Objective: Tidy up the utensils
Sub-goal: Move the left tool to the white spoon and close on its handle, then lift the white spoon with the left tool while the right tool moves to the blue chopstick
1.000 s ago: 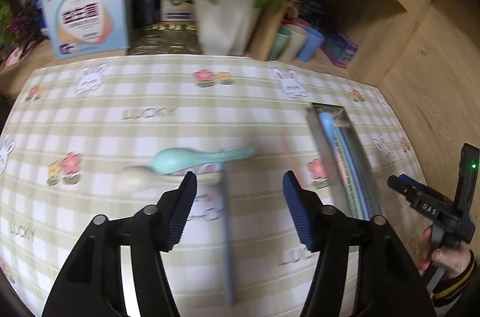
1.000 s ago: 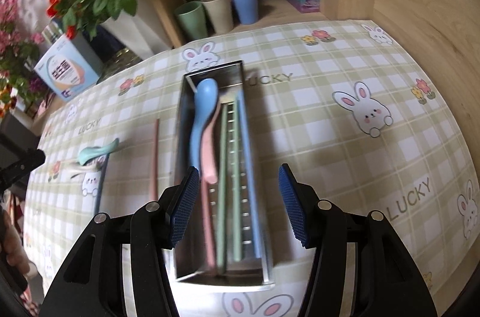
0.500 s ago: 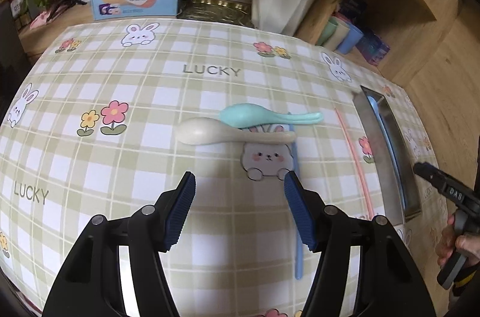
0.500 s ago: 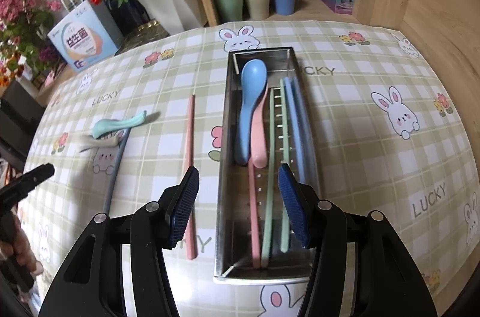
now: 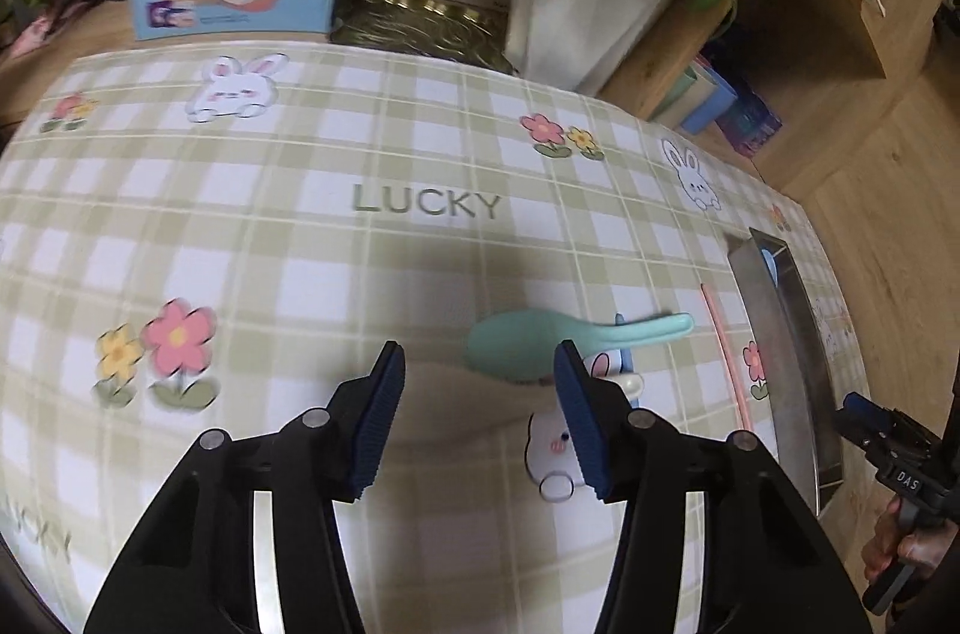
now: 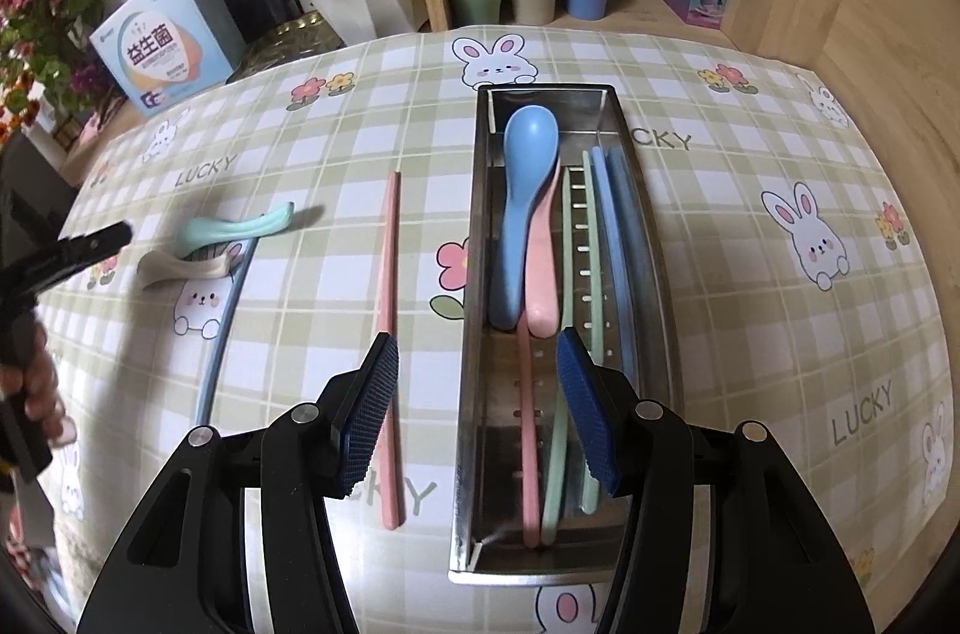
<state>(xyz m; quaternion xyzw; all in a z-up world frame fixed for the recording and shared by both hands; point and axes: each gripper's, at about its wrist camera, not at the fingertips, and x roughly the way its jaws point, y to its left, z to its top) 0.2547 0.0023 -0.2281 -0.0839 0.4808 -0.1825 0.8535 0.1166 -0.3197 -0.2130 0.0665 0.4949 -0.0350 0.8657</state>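
While the left gripper (image 5: 477,421), jaws just narrowing on nothing, nears the mint spoon (image 5: 540,337), centre on its handle; right gripper (image 6: 477,409) idles agape, empty.

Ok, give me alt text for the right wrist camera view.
A steel tray on a checked rabbit-print tablecloth holds a blue spoon, a pink spoon and chopsticks. The open, empty right tongs hover over its near end. Left of the tray lie a pink chopstick, a mint spoon and a cream spoon.
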